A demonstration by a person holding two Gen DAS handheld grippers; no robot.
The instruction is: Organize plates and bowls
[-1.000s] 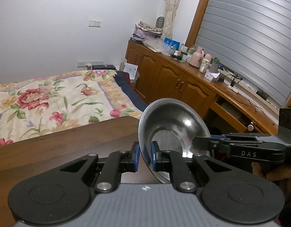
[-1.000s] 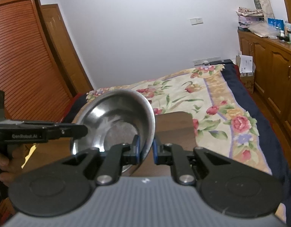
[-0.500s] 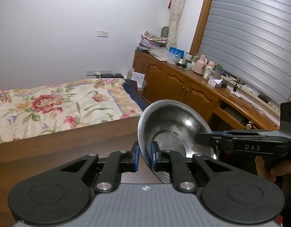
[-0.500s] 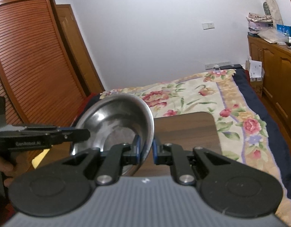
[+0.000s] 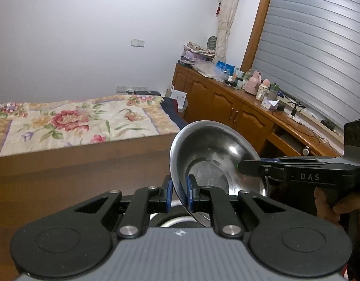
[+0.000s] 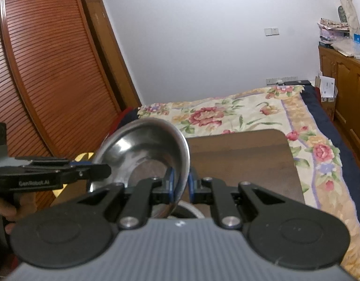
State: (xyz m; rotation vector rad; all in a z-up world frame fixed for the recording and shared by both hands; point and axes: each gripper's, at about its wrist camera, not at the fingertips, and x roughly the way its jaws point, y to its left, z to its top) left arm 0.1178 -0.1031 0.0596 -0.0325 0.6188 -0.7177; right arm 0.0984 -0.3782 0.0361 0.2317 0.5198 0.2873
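Here 2 grippers, left gripper (image 5: 179, 190) and right gripper (image 6: 180, 185), pinch the empty steel bowl (image 5: 210, 154).

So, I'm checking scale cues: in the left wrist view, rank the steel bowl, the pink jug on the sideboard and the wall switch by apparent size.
1. steel bowl, by far, though it is nearest the camera.
2. pink jug.
3. wall switch, only slightly smaller-looking; both are distant.

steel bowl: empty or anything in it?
Empty. The steel bowl shows bare metal inside in both wrist views, held off the table.
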